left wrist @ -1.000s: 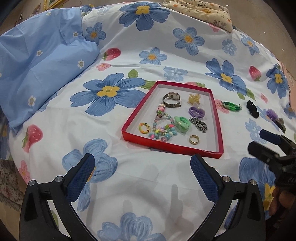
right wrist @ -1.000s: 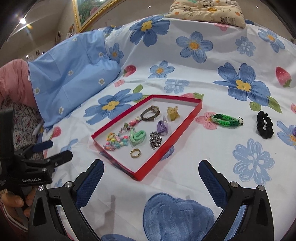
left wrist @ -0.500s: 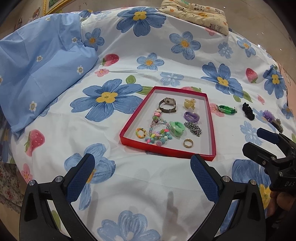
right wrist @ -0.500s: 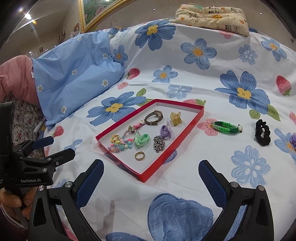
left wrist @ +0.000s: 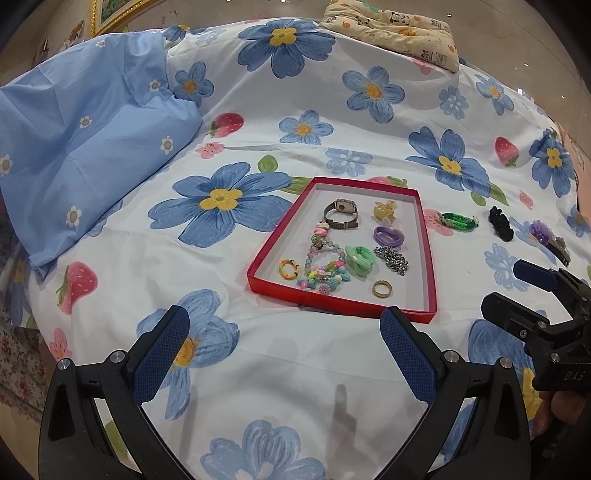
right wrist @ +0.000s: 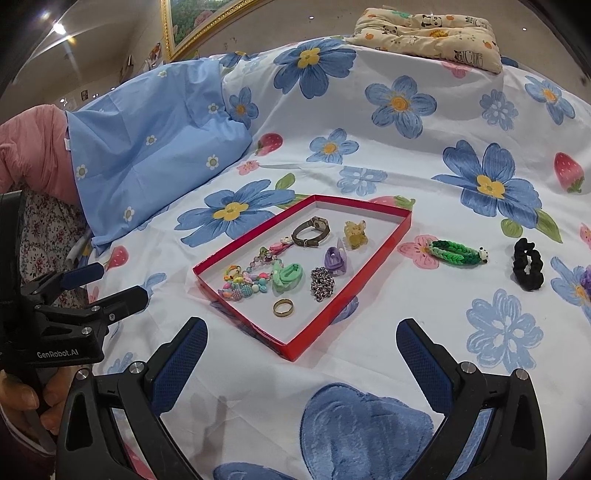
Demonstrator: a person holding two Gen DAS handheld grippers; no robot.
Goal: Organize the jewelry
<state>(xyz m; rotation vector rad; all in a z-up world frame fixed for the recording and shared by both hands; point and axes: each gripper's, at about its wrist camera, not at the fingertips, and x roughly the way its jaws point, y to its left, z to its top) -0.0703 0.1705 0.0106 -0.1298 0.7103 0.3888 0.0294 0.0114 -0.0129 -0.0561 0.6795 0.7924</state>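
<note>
A red tray (left wrist: 343, 308) lies on the flowered bedsheet. It holds a watch (left wrist: 341, 213), a yellow clip (left wrist: 384, 211), a purple piece (left wrist: 388, 235), a green scrunchie (left wrist: 360, 258), a chain (left wrist: 392, 259), a gold ring (left wrist: 382, 288) and a bead necklace (left wrist: 323, 273). To the right of the tray (right wrist: 325, 325) lie a green braided bracelet (right wrist: 456, 253), a black scrunchie (right wrist: 528, 267) and a purple flower clip (left wrist: 541, 230). My left gripper (left wrist: 284, 317) hovers open before the tray's near edge. My right gripper (right wrist: 302, 328) is open at the tray's near corner, holding nothing.
A light blue pillow (left wrist: 85, 147) rests at the left, with pink cloth (right wrist: 29, 147) beyond it. A panda-print cushion (left wrist: 391, 22) sits at the far side. The bed drops off at the left edge. A person's hands hold each gripper handle.
Both views have shifted slightly and the tray looks a little smaller, as if the grippers backed off a bit. Both stay open; no jewelry has moved.
</note>
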